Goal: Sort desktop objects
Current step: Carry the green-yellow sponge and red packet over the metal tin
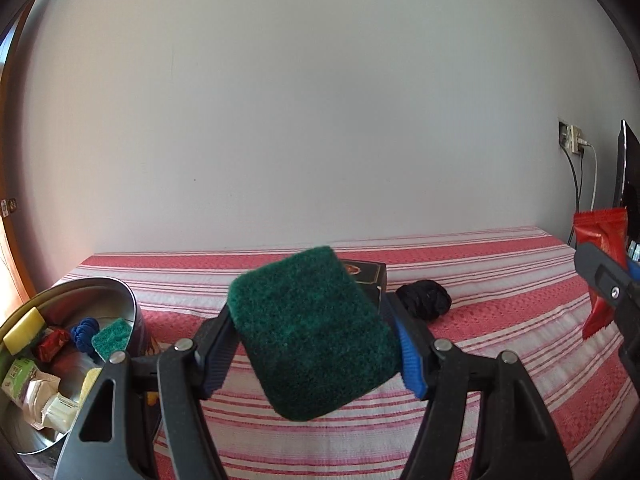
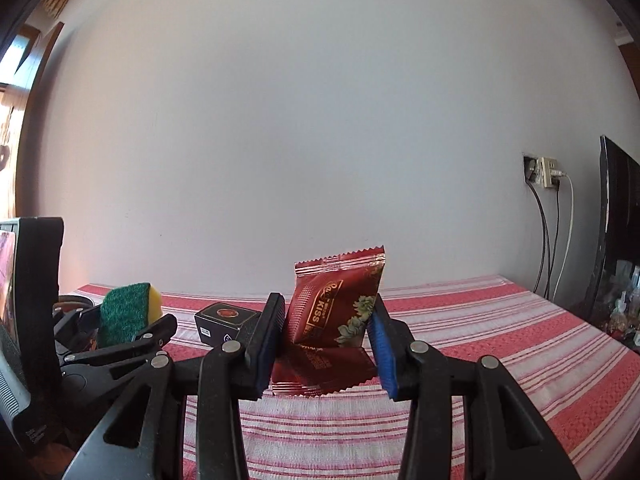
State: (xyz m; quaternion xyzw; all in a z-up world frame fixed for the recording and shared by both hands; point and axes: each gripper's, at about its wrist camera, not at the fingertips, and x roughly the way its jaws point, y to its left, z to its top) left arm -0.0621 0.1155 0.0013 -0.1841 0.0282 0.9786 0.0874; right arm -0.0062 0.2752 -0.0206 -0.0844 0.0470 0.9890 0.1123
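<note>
Above the striped cloth (image 1: 500,352): left gripper (image 1: 316,344) clamped on green sponge (image 1: 312,332), right gripper (image 2: 326,344) pinching red snack packet (image 2: 336,312). Mid-carry; next, probably, release over metal bowl (image 1: 100,286).

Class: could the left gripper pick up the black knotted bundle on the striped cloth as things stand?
Probably not. The left gripper is already shut on the green scouring sponge, which fills its jaws. The black knotted bundle lies unobstructed beyond it, but the sponge must go first.
</note>
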